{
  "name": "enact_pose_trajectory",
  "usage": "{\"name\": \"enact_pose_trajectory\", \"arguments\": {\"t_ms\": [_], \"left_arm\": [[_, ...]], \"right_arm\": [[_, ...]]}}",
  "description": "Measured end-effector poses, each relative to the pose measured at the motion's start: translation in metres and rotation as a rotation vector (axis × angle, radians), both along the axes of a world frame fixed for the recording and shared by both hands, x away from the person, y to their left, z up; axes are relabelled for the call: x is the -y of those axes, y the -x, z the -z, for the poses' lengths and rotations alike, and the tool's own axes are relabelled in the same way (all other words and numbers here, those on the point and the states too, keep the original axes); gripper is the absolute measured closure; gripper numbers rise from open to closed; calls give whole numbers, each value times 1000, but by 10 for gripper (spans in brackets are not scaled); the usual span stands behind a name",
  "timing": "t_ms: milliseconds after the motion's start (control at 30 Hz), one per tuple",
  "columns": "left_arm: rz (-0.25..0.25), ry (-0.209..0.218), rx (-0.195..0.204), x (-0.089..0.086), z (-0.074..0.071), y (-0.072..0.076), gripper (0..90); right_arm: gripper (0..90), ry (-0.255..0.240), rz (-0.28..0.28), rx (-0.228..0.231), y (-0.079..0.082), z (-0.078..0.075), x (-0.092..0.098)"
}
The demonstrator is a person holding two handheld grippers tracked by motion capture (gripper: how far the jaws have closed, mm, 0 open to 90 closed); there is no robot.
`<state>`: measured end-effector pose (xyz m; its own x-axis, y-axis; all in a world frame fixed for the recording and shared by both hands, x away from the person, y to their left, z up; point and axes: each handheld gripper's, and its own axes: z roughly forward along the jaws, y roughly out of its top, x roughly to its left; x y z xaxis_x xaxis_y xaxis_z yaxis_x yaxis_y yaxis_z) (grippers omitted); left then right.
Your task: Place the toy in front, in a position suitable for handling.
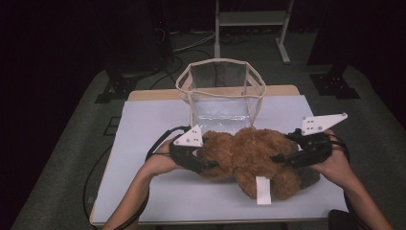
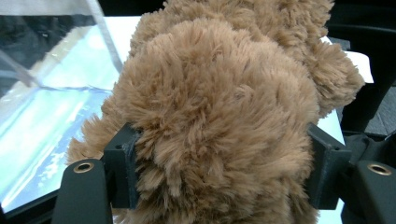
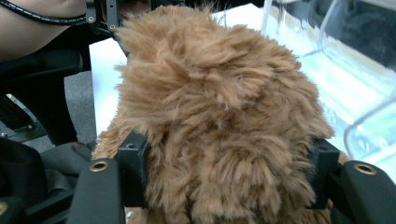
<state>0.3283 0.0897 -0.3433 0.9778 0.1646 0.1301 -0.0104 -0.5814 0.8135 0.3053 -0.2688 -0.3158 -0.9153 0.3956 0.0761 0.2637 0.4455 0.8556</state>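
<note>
A brown plush bear (image 1: 249,153) lies crosswise low over the white table sheet (image 1: 143,124), with a white tag (image 1: 263,190) hanging from its near side. My left gripper (image 1: 203,160) grips its left end and my right gripper (image 1: 287,155) its right end. In the left gripper view both black pads (image 2: 122,161) sink into the fur of the bear (image 2: 210,93), so the left gripper (image 2: 224,168) is shut on it. The right gripper (image 3: 227,172) likewise squeezes the bear (image 3: 210,93) between its pads (image 3: 134,170). Whether the bear touches the sheet I cannot tell.
A clear plastic bag with a beige rim (image 1: 215,61) stands open just behind the bear, at the back middle of the table. It also shows as a clear bag (image 2: 46,116) and a clear bag wall (image 3: 355,70). Bare sheet lies left, right and in front. A white stand's legs (image 1: 285,52) are on the floor beyond.
</note>
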Motion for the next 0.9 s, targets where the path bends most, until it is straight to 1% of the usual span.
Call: {"name": "enact_pose_trajectory", "arguments": {"t_ms": [33,133,233,333,367,467,567,633,667,733,833,867,900], "left_arm": [[3,-13,-8,1,3,-1,292],[-8,-24,-29,-2,12,-1,292],[-29,-49,-47,-13,19,1,292],[-57,-57,-56,-26,22,5,292],[-68,-65,-55,-33,23,6,292],[-94,-83,-54,-49,22,11,292],[-110,-90,-63,-62,23,14,306],[-124,-92,-66,-67,27,16,308],[-133,-80,-75,-70,30,16,305],[-130,-55,-75,-72,32,16,295],[-125,-52,-67,-68,32,16,261],[-122,-50,-66,-67,32,16,247],[-121,-56,-59,-66,31,15,226]], "right_arm": [[350,-1,0,-12,0,4,2],[348,-10,-7,-41,-3,19,1],[347,-31,-25,-72,-8,35,-7],[342,-46,-53,-94,-14,47,-21],[341,-50,-60,-94,-16,50,-25],[337,-58,-87,-113,-21,60,-45],[332,-50,-116,-128,-25,72,-65],[328,-42,-132,-130,-27,79,-75],[326,-48,-134,-134,-28,83,-77],[308,-63,-130,-138,-30,86,-76],[261,-65,-128,-140,-30,89,-71],[250,-66,-125,-148,-30,88,-70],[241,-68,-125,-151,-29,88,-68]]}}
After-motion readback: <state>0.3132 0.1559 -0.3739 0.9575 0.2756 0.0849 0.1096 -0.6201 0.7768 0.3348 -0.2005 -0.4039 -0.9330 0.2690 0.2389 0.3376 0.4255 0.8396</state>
